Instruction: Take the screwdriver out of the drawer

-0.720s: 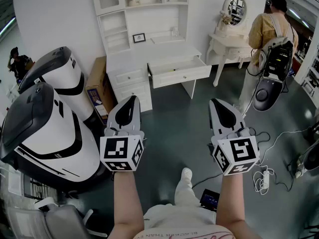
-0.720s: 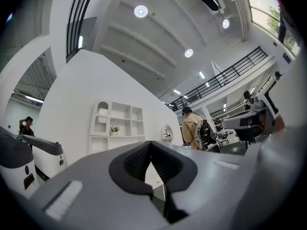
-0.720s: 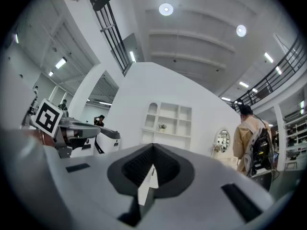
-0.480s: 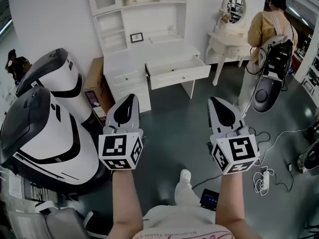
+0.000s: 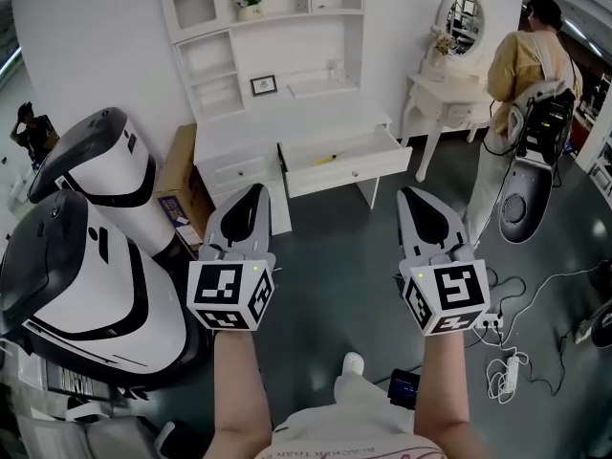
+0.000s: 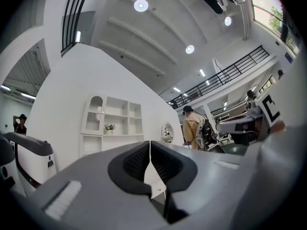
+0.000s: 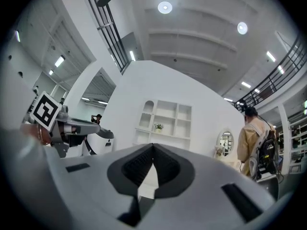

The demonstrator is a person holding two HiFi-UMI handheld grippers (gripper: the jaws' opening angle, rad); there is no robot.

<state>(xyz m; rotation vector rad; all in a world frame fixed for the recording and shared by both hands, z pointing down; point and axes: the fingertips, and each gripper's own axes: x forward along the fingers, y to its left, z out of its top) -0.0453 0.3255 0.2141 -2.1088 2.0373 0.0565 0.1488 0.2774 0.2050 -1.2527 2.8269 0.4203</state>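
A white desk [image 5: 287, 122] stands ahead by the wall, with its right-hand drawer [image 5: 346, 159] pulled out. A small yellowish item [image 5: 326, 159] lies inside the drawer; it is too small to make out. Both grippers are held up in front of me, well short of the desk. My left gripper [image 5: 256, 191] is shut with nothing between its jaws; in the left gripper view its pads [image 6: 139, 159] meet. My right gripper [image 5: 412, 196] is likewise shut and empty, its pads [image 7: 144, 163] closed together in the right gripper view.
Two big white-and-black machines [image 5: 86, 256] fill the left side, with a cardboard box [image 5: 178, 175] behind them. A white dressing table [image 5: 445, 89] with a mirror and a person with a backpack [image 5: 531, 75] are at the right. Cables and a power strip [image 5: 507, 352] lie on the floor.
The desk and open drawer have shifted slightly in the head view and the drawer's inside shows more. Both grippers stay shut, side by side, in about the same place.
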